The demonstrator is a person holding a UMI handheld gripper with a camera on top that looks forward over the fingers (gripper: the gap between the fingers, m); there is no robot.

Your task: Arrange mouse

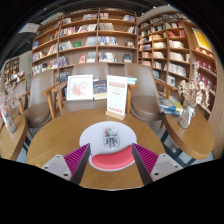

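The round wooden tabletop (60, 135) serves as the landmark, and on its near part lies a round white mouse mat (108, 137) with a red patch (113, 160) at its near edge. A small dark computer mouse (111, 138) sits on the middle of that mat, resting on its own. The claw (111, 160) hovers over the near rim of the tabletop, released, its two dark fingers spread wide with the magenta pads (75, 156) facing inward; the mouse lies just ahead of the fingertips, in line with the gap between them and touching neither. Toward the far side of the tabletop stands an upright white display card with red print (117, 96), and just beside it, also at the far side, a white sign board (80, 87) rests on a wooden chair (58, 97). Brown chairs (146, 104) ring the tabletop on both flanks. Beyond the tabletop, tall wooden bookshelves (95, 40) filled with rows of books cover the walls. Off to one flank of the tabletop stand small plants or flowers (190, 98), too small to make out clearly.
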